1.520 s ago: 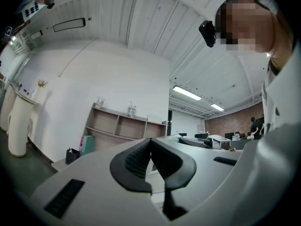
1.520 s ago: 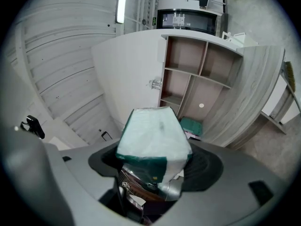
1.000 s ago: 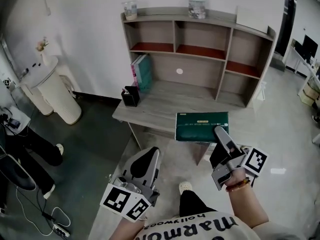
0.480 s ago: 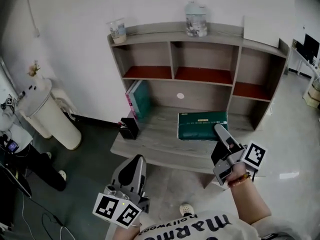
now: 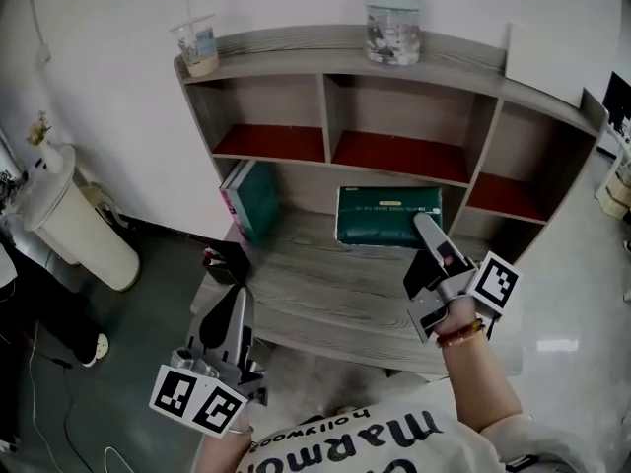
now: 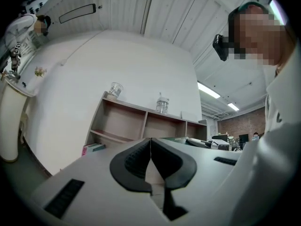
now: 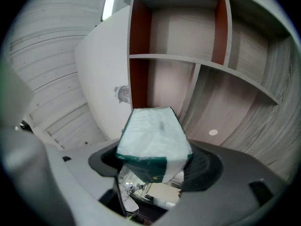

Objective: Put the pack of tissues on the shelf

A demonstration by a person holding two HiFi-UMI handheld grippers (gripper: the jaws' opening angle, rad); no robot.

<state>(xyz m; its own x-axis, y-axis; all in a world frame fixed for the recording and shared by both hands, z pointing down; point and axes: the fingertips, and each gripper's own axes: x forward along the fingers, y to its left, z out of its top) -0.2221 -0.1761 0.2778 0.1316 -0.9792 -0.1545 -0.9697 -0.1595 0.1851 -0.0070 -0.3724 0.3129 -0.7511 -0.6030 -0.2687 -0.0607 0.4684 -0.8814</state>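
Note:
The dark green pack of tissues (image 5: 386, 215) hangs in front of the shelf unit's (image 5: 394, 62) lower middle opening, above the wooden desk surface (image 5: 335, 294). My right gripper (image 5: 426, 227) is shut on the pack's right end. In the right gripper view the pack (image 7: 154, 142) sits clamped between the dark pads, its pale end facing the camera, with the red-lined compartments (image 7: 174, 32) ahead. My left gripper (image 5: 225, 328) is low at the desk's front left, jaws together and holding nothing; the left gripper view shows its pads (image 6: 136, 161) meeting.
A plastic cup (image 5: 197, 45) and a glass jar (image 5: 392, 23) stand on the shelf top. Books (image 5: 250, 197) lean in the lower left bay, and a small black box (image 5: 223, 264) sits by them. A white bin (image 5: 69, 230) stands left on the floor.
The view has closed in on the shelf. My right gripper carried the tissue pack up and forward to the lower middle bay. The left gripper dropped lower in view.

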